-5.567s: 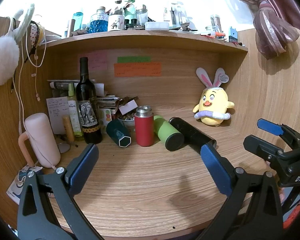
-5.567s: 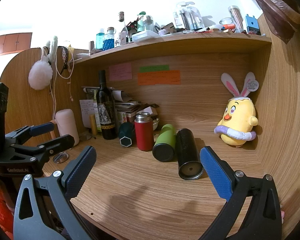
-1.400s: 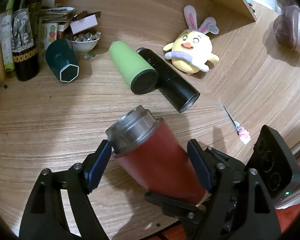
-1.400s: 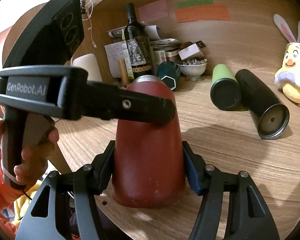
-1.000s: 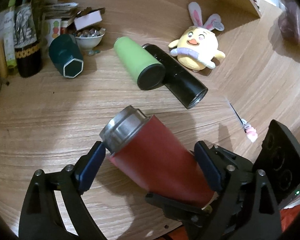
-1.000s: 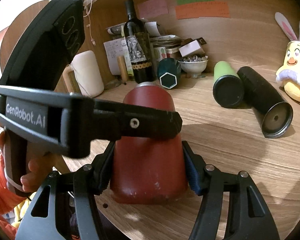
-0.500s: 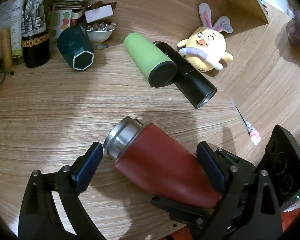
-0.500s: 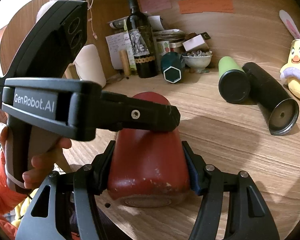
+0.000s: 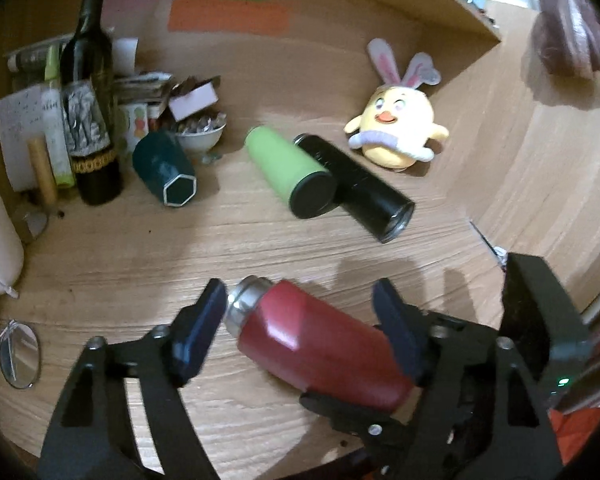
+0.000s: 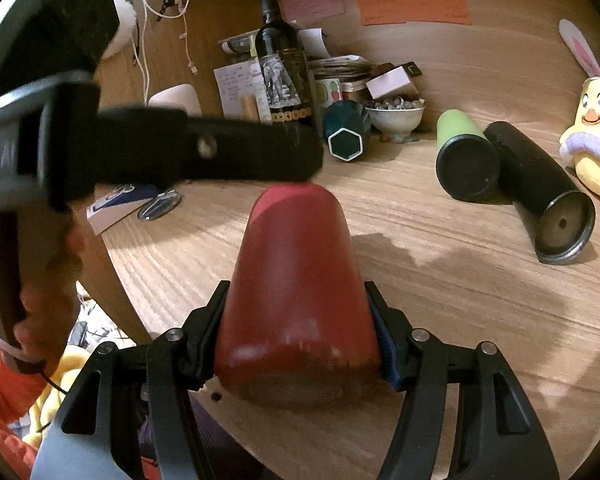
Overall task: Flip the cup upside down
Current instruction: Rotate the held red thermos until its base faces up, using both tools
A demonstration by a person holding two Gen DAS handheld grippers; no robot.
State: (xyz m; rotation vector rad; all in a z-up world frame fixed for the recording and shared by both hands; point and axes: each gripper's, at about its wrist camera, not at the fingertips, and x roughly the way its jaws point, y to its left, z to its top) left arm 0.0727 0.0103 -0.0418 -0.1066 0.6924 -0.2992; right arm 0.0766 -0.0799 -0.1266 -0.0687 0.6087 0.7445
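The red cup [image 9: 320, 344] with a steel rim is tilted over above the desk's front, rim pointing away and left. My right gripper [image 10: 298, 344] is shut on the cup's base end [image 10: 296, 280]; it shows in the left wrist view [image 9: 380, 392] under the cup. My left gripper [image 9: 300, 316] is open, its fingers either side of the cup, the left pad close to the rim but apart. It also crosses the right wrist view as a black bar [image 10: 204, 148] above the cup's far end.
A green cup [image 9: 288, 172], a black cup [image 9: 360, 192] and a dark teal cup [image 9: 164, 172] lie on the wooden desk [image 9: 180, 260]. A wine bottle [image 9: 88, 96], a small bowl [image 9: 202, 136] and a yellow plush chick [image 9: 396, 128] stand at the back.
The red cup has tipped further from upright toward lying flat in my right gripper. My left gripper has opened off the cup and pulled back a little.
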